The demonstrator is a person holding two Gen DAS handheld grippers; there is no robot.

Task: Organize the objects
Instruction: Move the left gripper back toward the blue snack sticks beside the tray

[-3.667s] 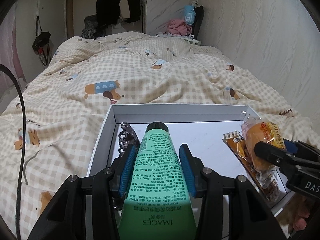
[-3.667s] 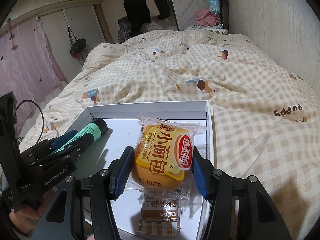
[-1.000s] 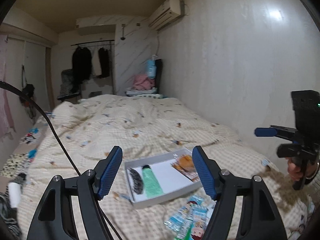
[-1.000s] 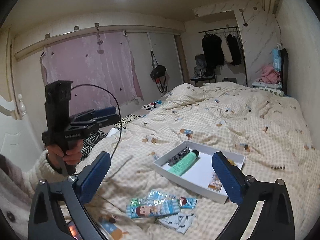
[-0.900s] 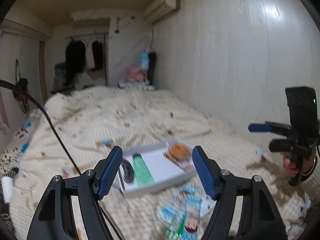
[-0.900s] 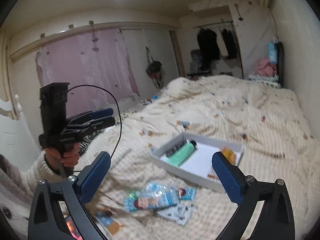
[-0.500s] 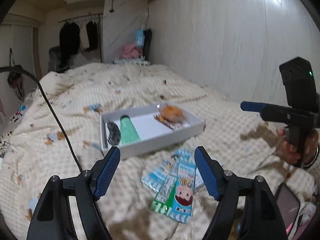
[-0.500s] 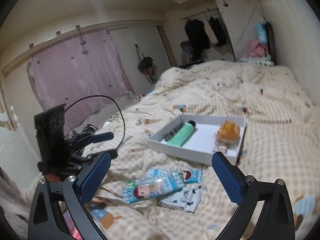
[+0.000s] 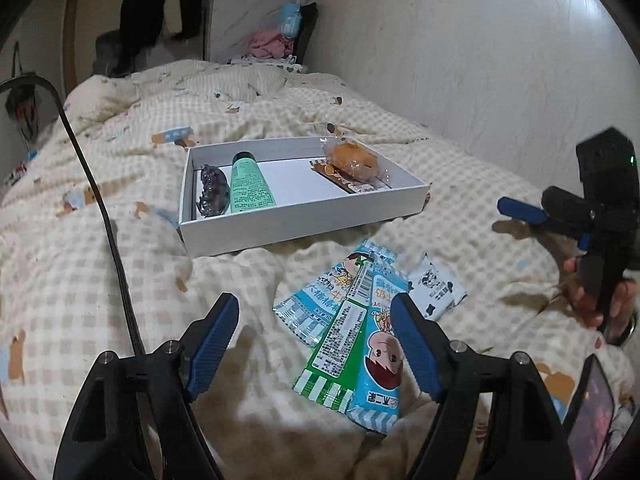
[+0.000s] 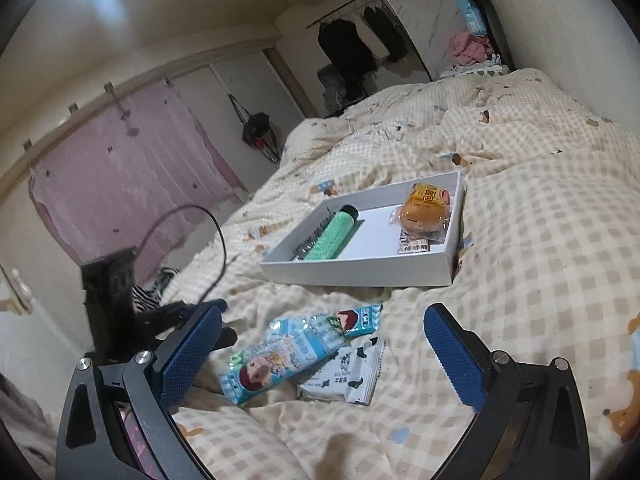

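Note:
A white box point(image 9: 280, 226) lies on the checked bed cover. It holds a dark hair clip point(image 9: 210, 194), a green tube point(image 9: 250, 188), a wrapped bun point(image 9: 354, 158) and a flat snack bar point(image 9: 352, 182). In front of it lie blue snack packets point(image 9: 360, 336) and a small cow-print packet point(image 9: 438, 290). My left gripper point(image 9: 316, 340) is open and empty, low over the packets. My right gripper point(image 10: 320, 352) is open and empty, also over the packets point(image 10: 288, 354). The box point(image 10: 360, 270) also shows in the right wrist view.
The bed cover point(image 9: 80, 280) is rumpled. A wall point(image 9: 480, 60) runs along the right side of the bed. A black cable point(image 9: 112, 240) hangs at the left. A phone point(image 9: 590, 412) lies at the lower right. Clothes point(image 10: 352, 52) hang at the far end.
Both grippers let go of the tube and the bun in the box, rose far back, then came down toward the snack packets on the cover. Both are open.

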